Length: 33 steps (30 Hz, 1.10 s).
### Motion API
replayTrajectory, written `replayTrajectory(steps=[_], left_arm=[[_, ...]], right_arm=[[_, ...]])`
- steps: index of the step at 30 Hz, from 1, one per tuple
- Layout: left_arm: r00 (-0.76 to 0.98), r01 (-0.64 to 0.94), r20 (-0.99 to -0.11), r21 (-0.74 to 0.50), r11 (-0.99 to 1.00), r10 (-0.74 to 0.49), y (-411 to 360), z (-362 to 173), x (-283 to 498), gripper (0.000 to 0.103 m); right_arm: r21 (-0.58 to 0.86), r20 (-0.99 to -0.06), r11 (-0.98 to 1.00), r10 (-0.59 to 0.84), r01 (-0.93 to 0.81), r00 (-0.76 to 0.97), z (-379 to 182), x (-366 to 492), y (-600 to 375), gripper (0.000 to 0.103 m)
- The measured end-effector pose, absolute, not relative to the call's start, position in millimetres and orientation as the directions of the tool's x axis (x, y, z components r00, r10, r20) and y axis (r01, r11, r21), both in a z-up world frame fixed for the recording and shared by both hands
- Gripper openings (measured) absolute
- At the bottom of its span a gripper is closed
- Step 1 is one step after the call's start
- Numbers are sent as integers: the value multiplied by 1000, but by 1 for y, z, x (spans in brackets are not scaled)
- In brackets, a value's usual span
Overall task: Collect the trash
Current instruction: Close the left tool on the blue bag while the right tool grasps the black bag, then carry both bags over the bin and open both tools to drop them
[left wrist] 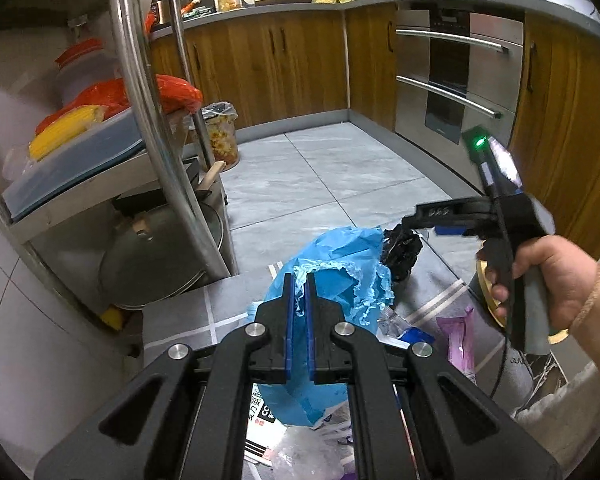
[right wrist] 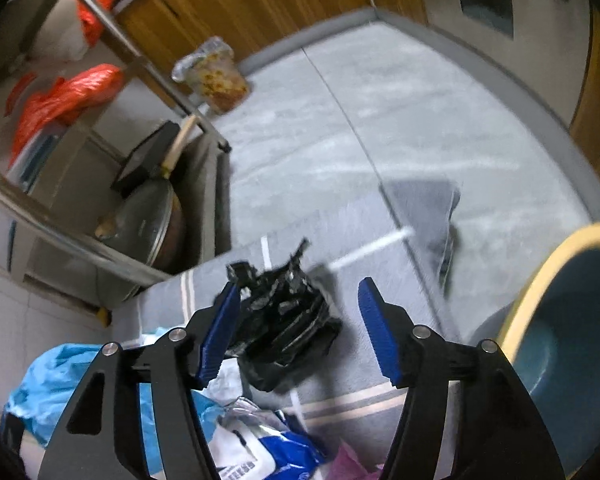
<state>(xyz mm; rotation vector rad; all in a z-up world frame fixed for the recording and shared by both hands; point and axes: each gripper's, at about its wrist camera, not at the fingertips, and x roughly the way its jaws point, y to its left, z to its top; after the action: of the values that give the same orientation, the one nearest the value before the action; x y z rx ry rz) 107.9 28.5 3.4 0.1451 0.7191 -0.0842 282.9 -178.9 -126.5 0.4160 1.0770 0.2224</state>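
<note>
Right hand-held gripper (right wrist: 296, 316) gapes around black bag (right wrist: 288, 320).

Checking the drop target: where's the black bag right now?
In the right wrist view the black bag lies on the grey striped mat, between the open right gripper's fingers, nearer the left one and beside the blue bag.
</note>
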Motion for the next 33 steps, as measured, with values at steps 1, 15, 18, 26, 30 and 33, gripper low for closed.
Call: replayTrajectory(steps=[1, 15, 18, 26, 30, 33], left_arm=[[749, 133, -662, 105, 986, -31, 27, 4, 109, 4], [803, 158, -590, 65, 985, -90, 16, 35, 100, 4], [821, 184, -558, 53, 981, -124, 4, 49, 96, 4], [837, 304, -489, 42, 952, -246, -55, 76, 85, 4], [825, 347, -485, 29, 938, -290, -85, 78, 87, 4], [811, 372, -495, 25, 928, -312, -104, 77, 92, 4]], right_arm=[[447, -806, 894, 387, 31, 448, -132, 284, -177, 61], [396, -749, 917, 351, -44, 562, -69, 249, -182, 6], [366, -726, 929, 316, -45, 611, -38, 232, -204, 6], [257, -703, 966, 161, 36, 693, 11, 170, -294, 6], [202, -679, 974, 64, 102, 731, 20, 138, -339, 6], [192, -677, 968, 14, 159, 736, 18, 121, -370, 6]])
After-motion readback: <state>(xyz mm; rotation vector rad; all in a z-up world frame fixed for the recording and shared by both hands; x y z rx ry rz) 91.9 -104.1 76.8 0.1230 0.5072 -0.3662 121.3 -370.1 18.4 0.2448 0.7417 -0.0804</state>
